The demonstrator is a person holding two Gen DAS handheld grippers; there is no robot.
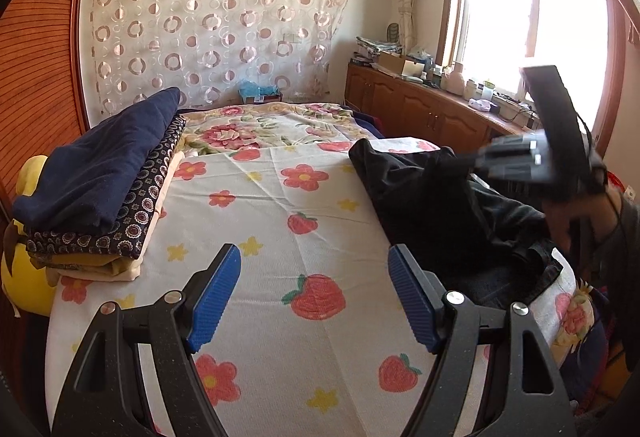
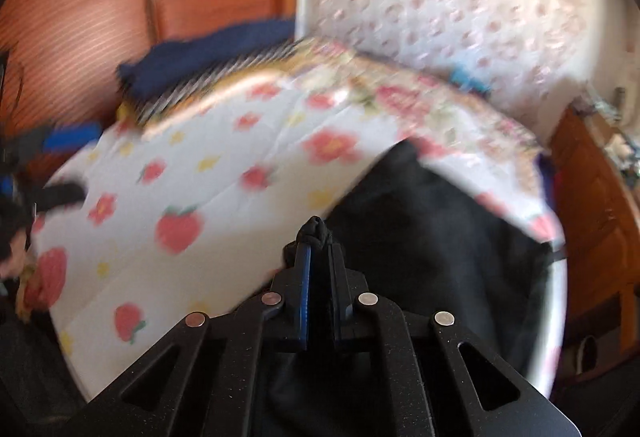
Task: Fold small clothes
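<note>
Left gripper (image 1: 314,297) hangs with jaws spread over the bed (image 1: 256,205); at 3 o'clock the right gripper (image 2: 318,237) pinches the black garment (image 1: 424,205), probably for spreading.

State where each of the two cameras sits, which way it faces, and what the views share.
Left wrist: on the left gripper, low over the bedsheet, facing the curtained wall; its open blue fingers show, with the right gripper blurred at right.
Right wrist: on the right gripper, blurred, tilted over the bed; its jaws are shut on the black garment.
Shared: the bedsheet, the black garment, the folded stack and the curtain.
</note>
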